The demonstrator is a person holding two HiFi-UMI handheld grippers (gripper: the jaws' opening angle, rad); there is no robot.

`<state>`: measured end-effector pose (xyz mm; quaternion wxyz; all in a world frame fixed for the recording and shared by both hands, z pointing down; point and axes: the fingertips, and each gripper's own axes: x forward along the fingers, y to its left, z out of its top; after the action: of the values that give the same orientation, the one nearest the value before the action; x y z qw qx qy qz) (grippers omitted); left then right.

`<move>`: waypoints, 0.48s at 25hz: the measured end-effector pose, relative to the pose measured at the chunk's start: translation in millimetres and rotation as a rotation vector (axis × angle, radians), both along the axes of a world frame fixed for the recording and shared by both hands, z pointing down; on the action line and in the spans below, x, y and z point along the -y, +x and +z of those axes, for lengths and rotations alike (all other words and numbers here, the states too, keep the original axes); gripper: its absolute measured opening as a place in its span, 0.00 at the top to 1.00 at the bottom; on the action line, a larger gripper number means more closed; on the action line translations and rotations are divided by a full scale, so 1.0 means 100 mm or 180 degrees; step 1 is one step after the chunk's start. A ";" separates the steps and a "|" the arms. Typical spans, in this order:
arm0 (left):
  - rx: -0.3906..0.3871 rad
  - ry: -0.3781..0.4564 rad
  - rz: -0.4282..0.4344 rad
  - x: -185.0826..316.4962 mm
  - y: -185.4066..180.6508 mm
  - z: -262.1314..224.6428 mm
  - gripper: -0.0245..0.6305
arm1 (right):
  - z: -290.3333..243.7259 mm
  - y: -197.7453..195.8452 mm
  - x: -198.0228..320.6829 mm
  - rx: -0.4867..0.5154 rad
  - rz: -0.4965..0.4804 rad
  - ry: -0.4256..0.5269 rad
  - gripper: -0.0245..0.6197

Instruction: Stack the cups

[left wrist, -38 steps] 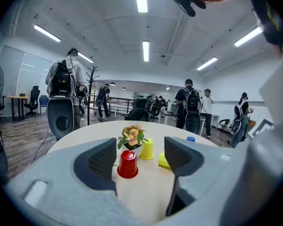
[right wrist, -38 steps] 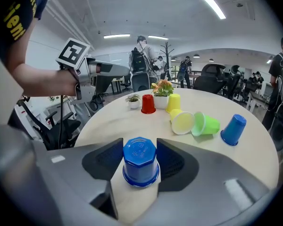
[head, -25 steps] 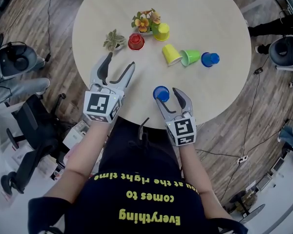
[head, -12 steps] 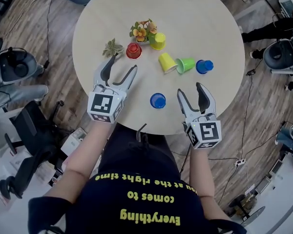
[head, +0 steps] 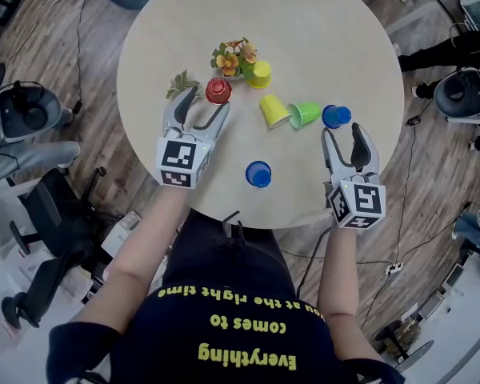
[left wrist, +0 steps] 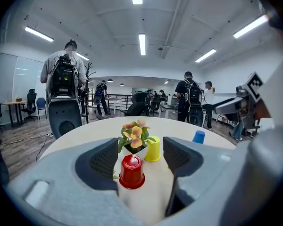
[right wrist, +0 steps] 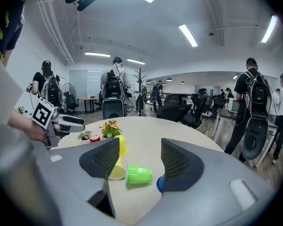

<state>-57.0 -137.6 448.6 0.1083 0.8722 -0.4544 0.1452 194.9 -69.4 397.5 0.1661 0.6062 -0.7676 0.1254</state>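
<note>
Red upturned plastic cup (left wrist: 131, 172) stands at tips of left tongs (head: 204, 104), spread; right tongs (head: 343, 130) spread too, empty, nr blue plastic cup (head: 336, 116).

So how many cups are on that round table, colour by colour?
Red: 1, the red cup
Yellow: 2, the standing yellow cup and the tipped yellow cup
Green: 1, the green cup, lying on its side
Blue: 2, the near blue cup and the far blue cup
Total: 6 cups
</note>
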 end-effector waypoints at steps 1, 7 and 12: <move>0.0012 -0.0023 0.0000 0.04 0.02 0.04 0.49 | 0.04 0.04 0.04 -0.0013 0.0023 -0.0019 0.52; 0.0103 -0.0193 -0.0036 0.25 0.10 0.30 0.49 | 0.42 0.25 0.24 0.0033 0.0213 -0.0187 0.52; 0.0186 -0.0360 -0.0059 0.36 0.15 0.52 0.49 | 0.74 0.43 0.34 -0.0006 0.0334 -0.0359 0.52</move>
<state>-41.5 -173.7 500.5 0.1455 0.8558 -0.4564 0.1950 237.5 -103.5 471.6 0.1940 0.6354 -0.7263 0.1765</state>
